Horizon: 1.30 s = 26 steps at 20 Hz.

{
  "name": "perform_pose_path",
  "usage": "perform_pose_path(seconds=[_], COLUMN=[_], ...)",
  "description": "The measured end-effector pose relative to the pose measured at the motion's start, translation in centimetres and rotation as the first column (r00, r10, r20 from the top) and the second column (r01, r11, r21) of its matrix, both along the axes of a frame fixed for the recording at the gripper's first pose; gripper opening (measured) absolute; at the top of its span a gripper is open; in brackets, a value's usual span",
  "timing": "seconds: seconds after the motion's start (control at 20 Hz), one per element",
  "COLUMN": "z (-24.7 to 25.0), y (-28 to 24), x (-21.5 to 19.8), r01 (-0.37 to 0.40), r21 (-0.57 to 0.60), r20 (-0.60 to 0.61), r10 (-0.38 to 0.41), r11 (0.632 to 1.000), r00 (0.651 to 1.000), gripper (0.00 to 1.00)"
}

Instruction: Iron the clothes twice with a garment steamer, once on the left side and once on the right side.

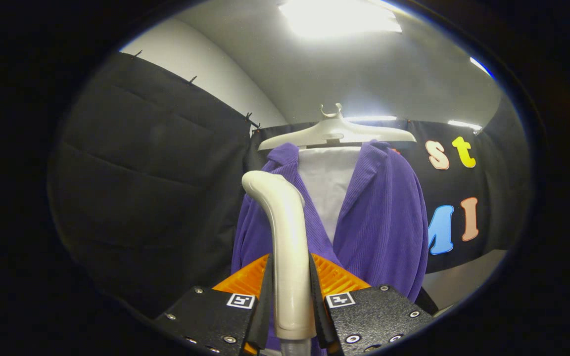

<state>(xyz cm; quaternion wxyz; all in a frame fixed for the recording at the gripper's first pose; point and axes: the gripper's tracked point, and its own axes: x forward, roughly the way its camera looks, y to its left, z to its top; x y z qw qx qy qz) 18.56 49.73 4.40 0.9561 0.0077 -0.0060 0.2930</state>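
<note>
The hand-held gripper [290, 296] is clamping both fingers on the cream-white, curved plastic garment steamer handle [285, 237], which is rising upright between them. The purple ribbed fabric jacket [384, 217] is hanging just beyond the steamer on a white plastic hanger [337, 131], over a white inner shirt [327, 183]. Risk: the smooth handle is likely prone to twisting or sliding in the grip, so the steamer head could be drifting off one side panel, or snagging the lapel and swinging the hanger.

Steamer [287, 232] head, behind its own neck
</note>
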Motion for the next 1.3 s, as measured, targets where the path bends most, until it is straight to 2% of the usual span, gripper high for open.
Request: perform_pose_path(seconds=[0.5,0.9,1.3], z=[-6.0,-11.7,-17.7], y=[-1.2,-4.1,-6.9], x=[-3.4,-6.2,-8.0], r01=[-0.05,-0.057,-0.043], r21=[-0.072,-0.099,-0.151], r20=[-0.064,-0.171,-0.271], r10=[0.045,0.039,0.0], r11=[0.996,0.994,0.988], r00=[0.997,0.984,0.963], gripper=[0.38,0.38,0.38])
